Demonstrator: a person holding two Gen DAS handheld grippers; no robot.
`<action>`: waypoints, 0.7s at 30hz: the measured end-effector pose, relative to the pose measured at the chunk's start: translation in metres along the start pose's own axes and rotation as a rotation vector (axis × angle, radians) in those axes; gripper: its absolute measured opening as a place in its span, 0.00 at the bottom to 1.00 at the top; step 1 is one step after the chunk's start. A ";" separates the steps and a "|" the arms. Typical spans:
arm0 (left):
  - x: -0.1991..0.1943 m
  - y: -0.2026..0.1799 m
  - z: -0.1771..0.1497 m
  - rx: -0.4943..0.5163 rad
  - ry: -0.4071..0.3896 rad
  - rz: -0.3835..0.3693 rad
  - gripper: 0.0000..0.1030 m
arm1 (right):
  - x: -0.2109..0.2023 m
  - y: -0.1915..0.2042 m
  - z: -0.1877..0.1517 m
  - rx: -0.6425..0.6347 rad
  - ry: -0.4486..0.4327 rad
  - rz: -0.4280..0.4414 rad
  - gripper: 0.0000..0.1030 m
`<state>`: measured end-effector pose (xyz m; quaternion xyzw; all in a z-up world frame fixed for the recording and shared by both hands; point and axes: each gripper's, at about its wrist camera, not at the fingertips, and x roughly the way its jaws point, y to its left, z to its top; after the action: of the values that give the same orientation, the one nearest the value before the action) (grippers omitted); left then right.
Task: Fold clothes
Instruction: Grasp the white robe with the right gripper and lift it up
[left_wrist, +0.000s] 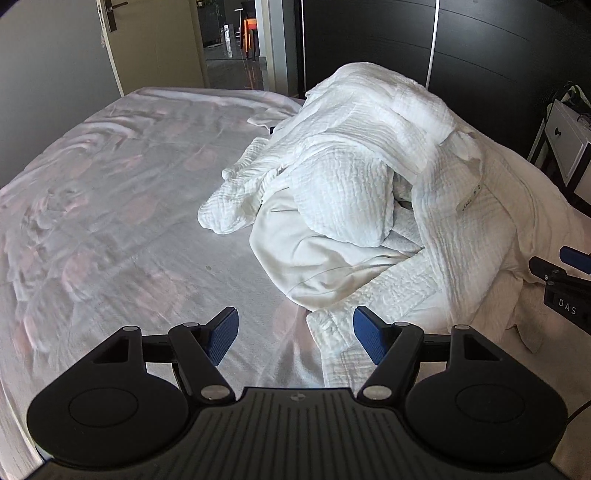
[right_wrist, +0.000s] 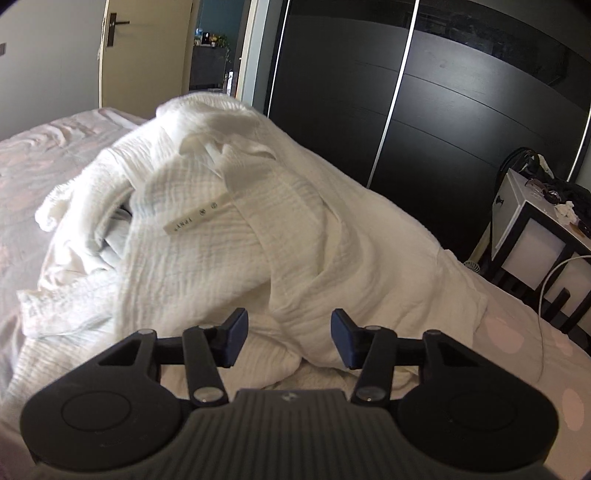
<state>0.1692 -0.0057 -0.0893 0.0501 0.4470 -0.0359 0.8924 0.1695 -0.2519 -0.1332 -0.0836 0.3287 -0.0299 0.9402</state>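
The white garment (left_wrist: 354, 177) lies crumpled in a loose heap on the bed (left_wrist: 129, 206), its sewn label (right_wrist: 197, 218) facing up near the heap's top. The left gripper (left_wrist: 293, 339) and right gripper (right_wrist: 289, 341) hover at the heap's near edge, jaws spread wide, holding nothing. Judged light, soft, crinkled muslin that drapes and bunches; a hem or seam edge gives a firmer hold than the bulk.

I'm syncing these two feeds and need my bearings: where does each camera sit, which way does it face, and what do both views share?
Left wrist: sits on the left gripper, open, low over the bed sheet, facing the crumpled white garment and the open doorway; the right gripper's tip shows at the right edge.
Right wrist: sits on the right gripper, open, close over the garment, facing the black wardrobe and nightstand.
Shared: the garment with its label, the sheet, the wardrobe, the door.
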 end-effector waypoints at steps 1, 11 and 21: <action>0.006 0.000 0.002 -0.003 0.011 0.000 0.66 | 0.007 0.001 0.000 -0.009 0.007 -0.004 0.51; 0.025 0.012 0.004 -0.027 0.067 0.020 0.66 | 0.024 -0.009 0.014 -0.027 0.025 0.028 0.10; -0.016 0.022 -0.001 -0.076 0.013 -0.011 0.66 | -0.052 0.034 0.056 -0.025 -0.083 0.309 0.08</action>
<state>0.1618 0.0170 -0.0760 0.0138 0.4543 -0.0235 0.8904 0.1637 -0.2052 -0.0639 -0.0452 0.2988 0.1226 0.9453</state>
